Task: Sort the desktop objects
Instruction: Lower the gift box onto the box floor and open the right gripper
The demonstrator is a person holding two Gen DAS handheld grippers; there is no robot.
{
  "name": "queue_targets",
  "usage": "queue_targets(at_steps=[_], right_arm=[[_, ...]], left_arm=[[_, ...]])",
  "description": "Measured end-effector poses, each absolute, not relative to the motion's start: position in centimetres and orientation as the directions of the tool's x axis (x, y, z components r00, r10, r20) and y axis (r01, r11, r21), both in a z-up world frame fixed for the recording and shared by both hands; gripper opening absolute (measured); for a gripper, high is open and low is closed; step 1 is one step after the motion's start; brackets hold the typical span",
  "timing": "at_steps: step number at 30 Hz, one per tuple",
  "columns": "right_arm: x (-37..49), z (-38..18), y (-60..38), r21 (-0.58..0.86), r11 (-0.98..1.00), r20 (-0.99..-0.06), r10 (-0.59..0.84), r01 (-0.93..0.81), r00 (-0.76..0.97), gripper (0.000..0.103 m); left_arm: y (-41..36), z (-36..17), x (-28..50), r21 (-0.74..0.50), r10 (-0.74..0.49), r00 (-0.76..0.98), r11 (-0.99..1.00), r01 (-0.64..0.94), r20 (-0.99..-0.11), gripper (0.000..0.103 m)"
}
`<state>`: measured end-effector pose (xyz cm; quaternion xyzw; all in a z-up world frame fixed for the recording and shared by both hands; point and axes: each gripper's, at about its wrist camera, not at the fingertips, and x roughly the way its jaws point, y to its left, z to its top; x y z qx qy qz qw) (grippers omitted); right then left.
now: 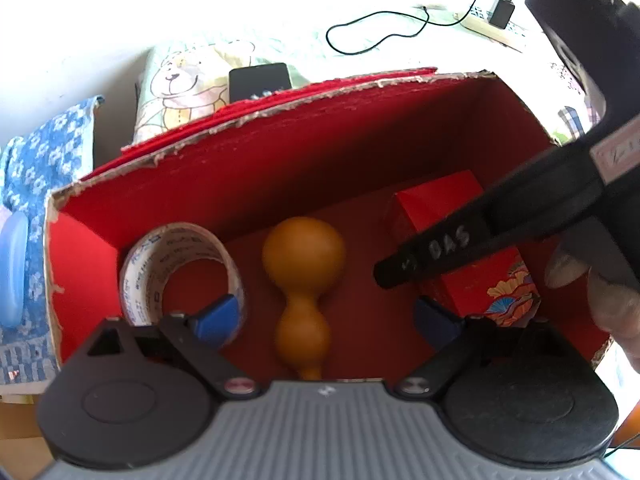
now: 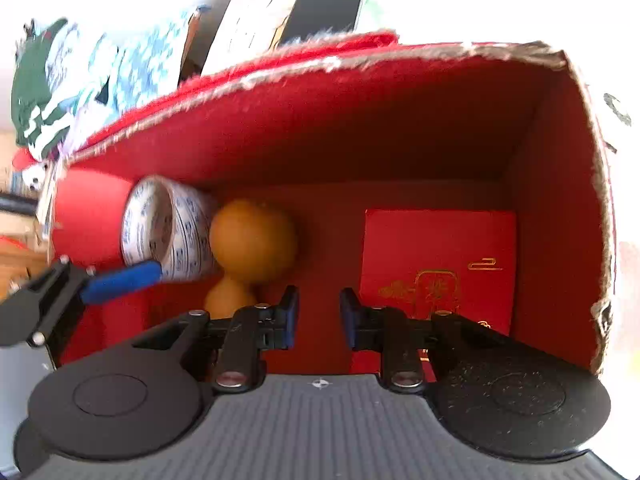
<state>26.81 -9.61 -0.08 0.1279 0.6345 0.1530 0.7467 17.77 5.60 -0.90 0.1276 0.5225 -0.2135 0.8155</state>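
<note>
Nearest you, your left gripper (image 1: 320, 322) hangs wide apart over the gourd (image 1: 304, 280), gripping nothing, and your right gripper (image 2: 319, 316) is narrowed with a small gap left and nothing between its pads. Beyond them, the gourd lies on the floor of the red box (image 1: 280, 152), the tape roll (image 1: 176, 272) just beside it and the red carton (image 2: 436, 264) well apart. With three things boxed, sorting looks mostly done, though you may yet want the phone (image 1: 260, 80) lying behind the box.
</note>
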Motion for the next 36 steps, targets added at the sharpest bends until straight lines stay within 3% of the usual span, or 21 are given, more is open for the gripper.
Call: queue_targets(at_steps=[6, 10, 14, 29, 36], right_arm=[[26.9, 0.0, -9.4, 0.359, 0.932, -0.909, 0.359, -0.038, 0.214, 0.019], [26.7, -0.1, -9.7, 0.393, 0.919, -0.897, 0.393, -0.044, 0.199, 0.028], [28.2, -0.5, -10.4, 0.450, 0.893, -0.874, 0.440, 0.002, 0.205, 0.028], [28.8, -2.1, -7.4, 0.440, 0.895, -0.867, 0.443, -0.070, 0.228, 0.015], [28.5, -1.4, -7.8, 0.403, 0.911, -0.879, 0.411, -0.086, 0.242, 0.027]], left_arm=[[5.4, -0.8, 17.3, 0.023, -0.191, 0.392, 0.877, 0.480, -0.900, 0.095], [5.7, -0.7, 17.5, 0.011, -0.198, 0.391, 0.882, 0.471, -0.899, 0.095], [5.9, -0.7, 17.5, 0.000, -0.205, 0.395, 0.888, 0.460, -0.895, 0.095], [5.2, -1.0, 17.2, 0.080, -0.133, 0.415, 0.886, 0.457, -0.900, 0.089], [5.3, -1.1, 17.7, 0.082, -0.105, 0.401, 0.903, 0.422, -0.910, 0.095]])
